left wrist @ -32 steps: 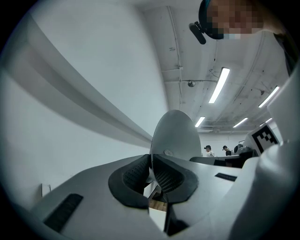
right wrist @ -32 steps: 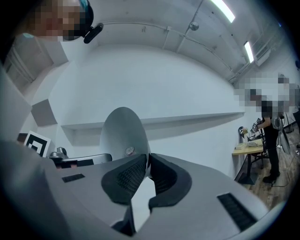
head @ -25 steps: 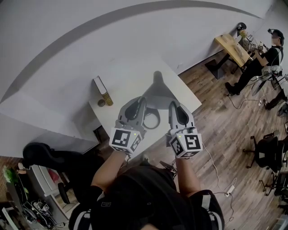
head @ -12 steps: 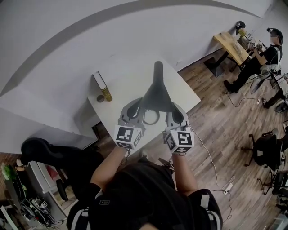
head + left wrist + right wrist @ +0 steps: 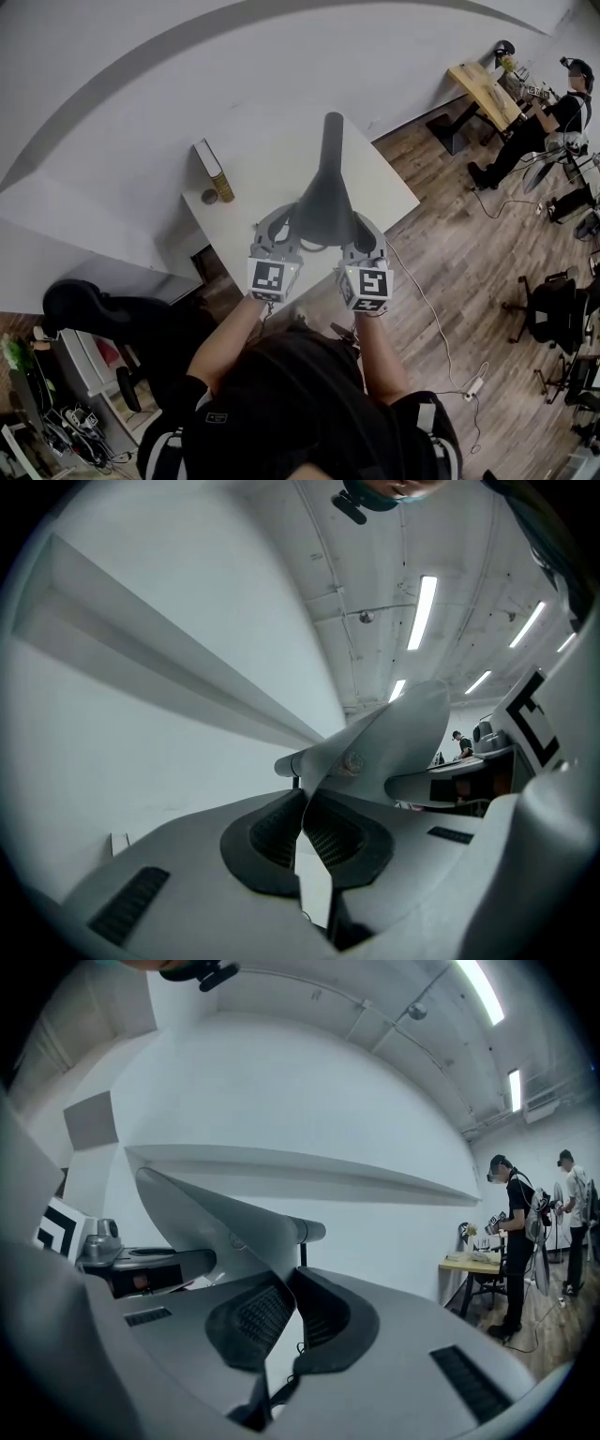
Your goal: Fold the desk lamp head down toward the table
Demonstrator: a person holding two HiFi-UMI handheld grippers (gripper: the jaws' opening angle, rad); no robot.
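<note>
The lamp head point(image 5: 323, 208) – grey, flared wide toward the person – hangs over the middle of the white tabletop point(image 5: 267, 173). Its narrow neck point(image 5: 332, 136) runs away toward the far edge. The left gripper point(image 5: 284, 225) has hold of the head's wide near rim on the left side and the right gripper point(image 5: 360, 231) holds it on the right, the two well apart with the head between them.

In the left gripper view the left gripper point(image 5: 305, 799) has its jaws drawn narrow, the dark ribbed pads point(image 5: 279, 832) pinching the thin edge of the lamp head point(image 5: 394, 742). The right gripper view shows the same: the right gripper point(image 5: 286, 1283) is closed tight, its pads point(image 5: 246, 1314) clamped on the head's rim point(image 5: 211, 1227).

On the tabletop's left part a book point(image 5: 208, 157) stands upright, with a yellowish container point(image 5: 223, 195) just beside it. Across the wooden floor point(image 5: 450, 253) a person point(image 5: 562, 112) stands at another desk.
</note>
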